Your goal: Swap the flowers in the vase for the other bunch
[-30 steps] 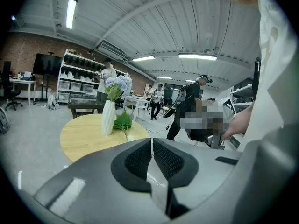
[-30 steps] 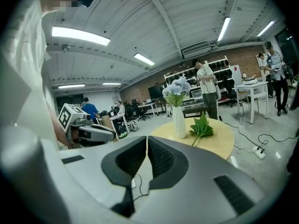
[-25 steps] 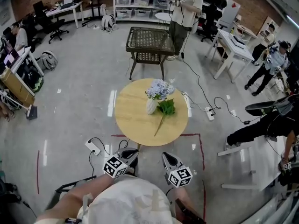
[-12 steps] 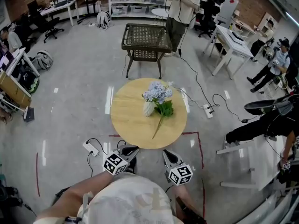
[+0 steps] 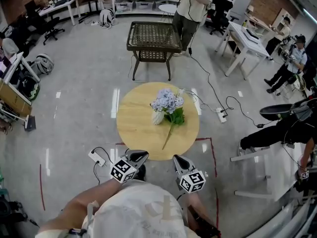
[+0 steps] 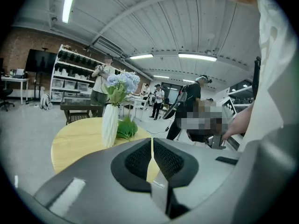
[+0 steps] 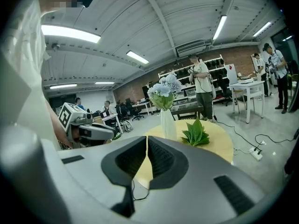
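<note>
In the head view the left gripper (image 5: 137, 155) and the right gripper (image 5: 179, 159) are held out side by side in front of the person, both pointing at the round wooden table (image 5: 136, 133). Their tips now sit at its near rim, whereas a second ago a strip of floor still showed between tips and rim, so both have come closer to it. Ahead of the grippers, about mid-table, stands the white vase (image 5: 158, 117) with the blue hydrangeas (image 5: 167, 101) in it. Just to the right of the vase, the leafy green bunch (image 5: 174, 116) lies flat, its long stem running back toward the gap between the two grippers. Vase and bunch lie as they did a second ago. Beyond the round table is a wicker table (image 5: 152, 36), with a standing person (image 5: 190, 9) behind it. In the left gripper view the jaws are pressed together with nothing between them. The vase stands upright ahead and to the left of them, and the green leaves lie on the tabletop just right of its foot. In the right gripper view the jaws are likewise closed and empty. The vase rises ahead and slightly right of them, the leaves lie further right, and the left gripper with its marker cube shows off to the left.
</note>
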The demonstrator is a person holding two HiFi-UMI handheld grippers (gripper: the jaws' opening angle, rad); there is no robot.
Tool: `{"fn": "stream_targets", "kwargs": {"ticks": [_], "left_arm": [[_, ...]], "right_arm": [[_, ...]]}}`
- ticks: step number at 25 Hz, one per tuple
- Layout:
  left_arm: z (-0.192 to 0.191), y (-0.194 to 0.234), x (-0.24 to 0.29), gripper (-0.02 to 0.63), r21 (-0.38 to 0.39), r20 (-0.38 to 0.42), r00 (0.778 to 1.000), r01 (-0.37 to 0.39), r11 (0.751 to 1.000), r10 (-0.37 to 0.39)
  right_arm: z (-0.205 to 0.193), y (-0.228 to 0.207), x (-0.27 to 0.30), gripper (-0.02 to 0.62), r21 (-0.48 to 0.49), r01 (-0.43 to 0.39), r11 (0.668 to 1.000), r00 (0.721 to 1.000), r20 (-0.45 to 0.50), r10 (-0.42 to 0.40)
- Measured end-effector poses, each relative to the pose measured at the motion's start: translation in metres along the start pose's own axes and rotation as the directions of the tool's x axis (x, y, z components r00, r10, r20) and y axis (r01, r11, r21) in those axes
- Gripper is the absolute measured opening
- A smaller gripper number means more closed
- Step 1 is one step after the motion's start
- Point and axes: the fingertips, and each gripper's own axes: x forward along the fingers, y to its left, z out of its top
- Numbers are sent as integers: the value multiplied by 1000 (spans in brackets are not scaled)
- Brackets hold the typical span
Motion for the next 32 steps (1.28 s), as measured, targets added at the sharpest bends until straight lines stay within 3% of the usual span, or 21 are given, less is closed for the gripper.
{"fn": "stream_targets", "kwargs": {"ticks": [21,32], "left_arm": [[37,69,34,18,44,-4,994,112,993,-111],[51,93,35,18,80,24,993,115,990,-117]], "right_arm": [[37,-34,59,11,4,114,993,993,21,-114],[45,-42,75,11,6,157,988,987,24,-157]]}}
